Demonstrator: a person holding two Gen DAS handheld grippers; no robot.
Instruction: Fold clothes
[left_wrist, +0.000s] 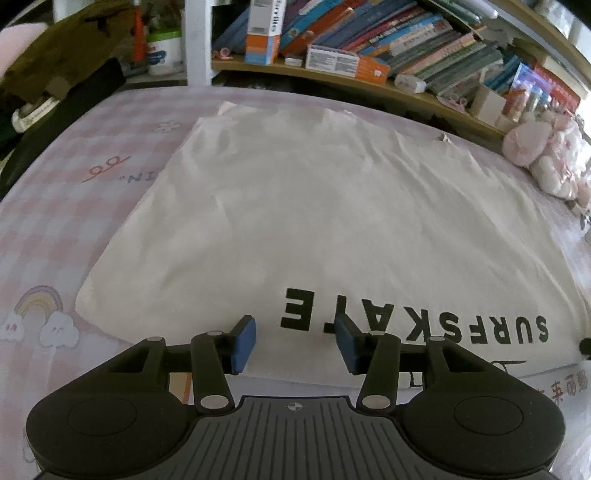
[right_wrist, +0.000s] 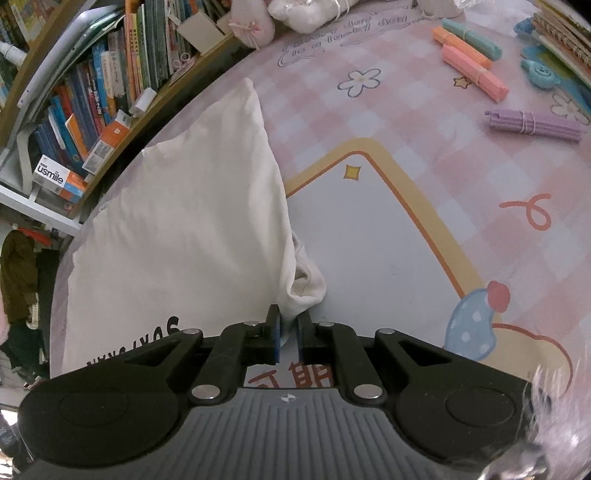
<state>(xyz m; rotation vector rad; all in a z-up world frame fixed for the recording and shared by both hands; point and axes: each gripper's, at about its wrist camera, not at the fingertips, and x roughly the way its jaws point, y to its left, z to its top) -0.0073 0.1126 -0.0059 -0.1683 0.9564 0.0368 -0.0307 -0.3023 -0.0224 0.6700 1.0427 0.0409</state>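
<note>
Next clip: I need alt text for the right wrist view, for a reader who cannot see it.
The right tool is shut on a bunched corner of a white T-shirt that lies on a pink checked mat. Bundles of coloured sticks lie on the mat at upper right, and a bookshelf runs along the upper left.

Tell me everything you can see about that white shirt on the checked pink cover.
The white shirt looks like soft, lightly creased cotton, lying flat and already partly folded into a rough rectangle on the pink checked cover. Black block letters reading SURFSKATE run along its near edge, upside down in the left view. The right gripper pinches a bunched corner at its edge. The left gripper is open above the near hem, gripping nothing.
</note>
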